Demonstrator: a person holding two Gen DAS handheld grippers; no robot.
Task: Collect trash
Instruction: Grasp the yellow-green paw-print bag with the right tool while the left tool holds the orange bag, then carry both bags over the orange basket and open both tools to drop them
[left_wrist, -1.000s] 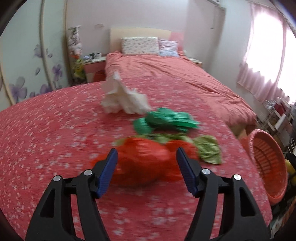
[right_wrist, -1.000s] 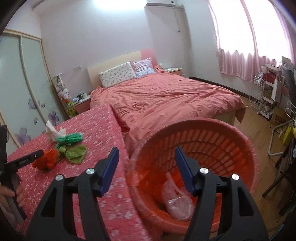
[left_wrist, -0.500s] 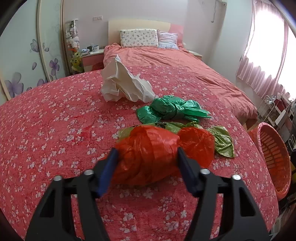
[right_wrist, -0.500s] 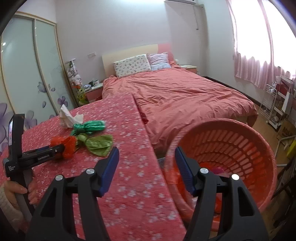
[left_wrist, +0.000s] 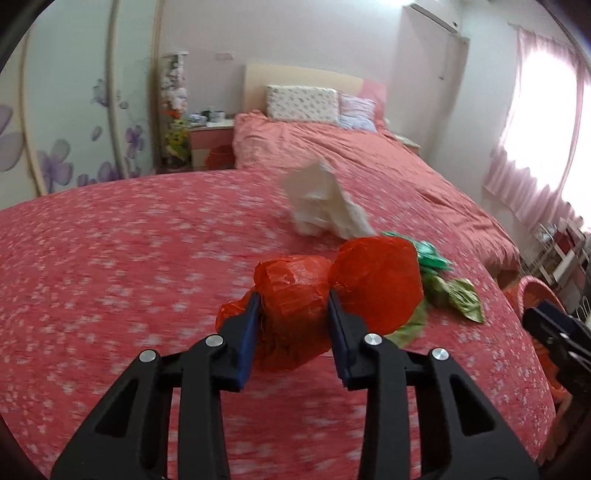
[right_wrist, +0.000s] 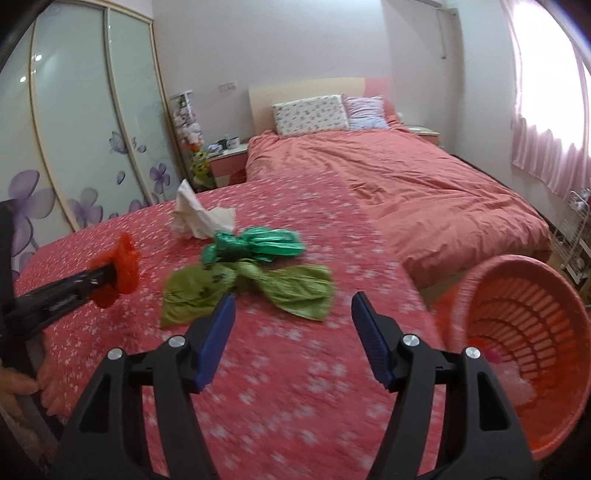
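Observation:
My left gripper (left_wrist: 293, 295) has its jaws closing, and the pads press on a crumpled red plastic bag (left_wrist: 373, 280) held just above the floral tablecloth (left_wrist: 129, 258). In the right wrist view the same red bag (right_wrist: 125, 266) shows at the left, held in the left gripper (right_wrist: 110, 273). My right gripper (right_wrist: 293, 297) is open and holds nothing, hovering just short of an olive green bag (right_wrist: 251, 288). Behind that lie a dark green bag (right_wrist: 255, 243) and crumpled white paper (right_wrist: 199, 218). An orange basket (right_wrist: 491, 262) stands at the table's right.
A bed with a pink cover (right_wrist: 424, 184) lies behind the table. Sliding wardrobe doors (right_wrist: 92, 129) with flower prints fill the left wall, and a nightstand (right_wrist: 229, 158) stands beside the bed. A person's hand (right_wrist: 18, 384) shows at the lower left. A wire rack (right_wrist: 576, 229) stands at the far right.
The left gripper's jaws closed onto the red bag and carried it up off the cloth. The right gripper swung left from over the basket to over the table.

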